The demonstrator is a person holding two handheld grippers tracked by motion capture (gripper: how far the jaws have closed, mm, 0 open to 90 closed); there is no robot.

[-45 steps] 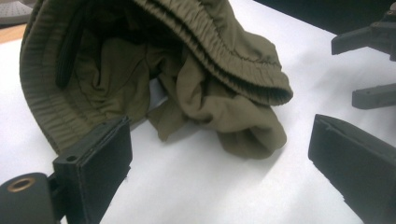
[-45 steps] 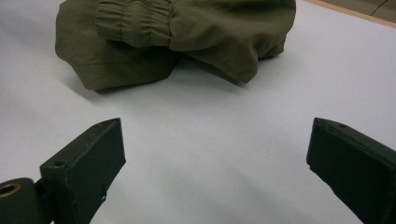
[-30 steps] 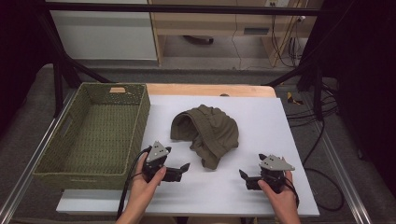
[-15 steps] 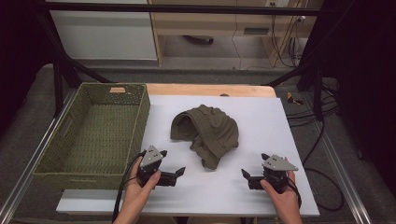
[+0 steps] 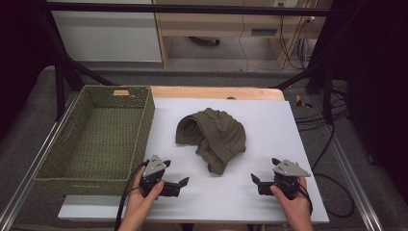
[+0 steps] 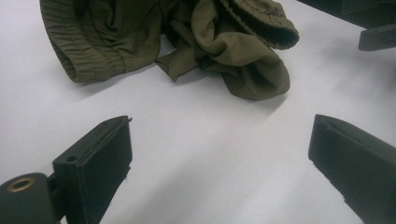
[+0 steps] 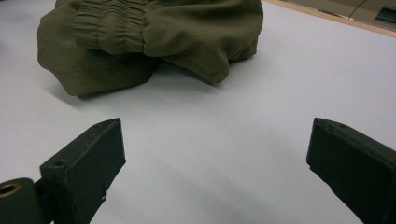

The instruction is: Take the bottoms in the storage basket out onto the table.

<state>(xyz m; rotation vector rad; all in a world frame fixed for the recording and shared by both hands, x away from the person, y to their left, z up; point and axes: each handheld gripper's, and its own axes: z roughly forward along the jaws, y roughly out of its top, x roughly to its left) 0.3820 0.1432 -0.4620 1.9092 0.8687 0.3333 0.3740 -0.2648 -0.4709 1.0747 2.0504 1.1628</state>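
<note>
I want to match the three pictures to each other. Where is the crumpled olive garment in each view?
High view: the olive garment lies mid-table on the white sheet, right of the woven basket.
Left gripper view: garment across the top, beyond the open tongs.
Right gripper view: garment at top left, beyond the open tongs.
Shared landmark: its ribbed elastic band.

Looking along my left gripper [image 6: 219,154], I see its two black jaws spread wide with bare white table surface [image 6: 205,154] between them and nothing held. Ahead lies a crumpled olive-green garment [image 6: 187,42] with ribbed, elasticated hems, bunched into folds across the top of the view; its nearest fold sits well beyond the jaw tips. At the upper right edge a dark part of the right gripper [image 6: 378,37] pokes in above the table.
</note>
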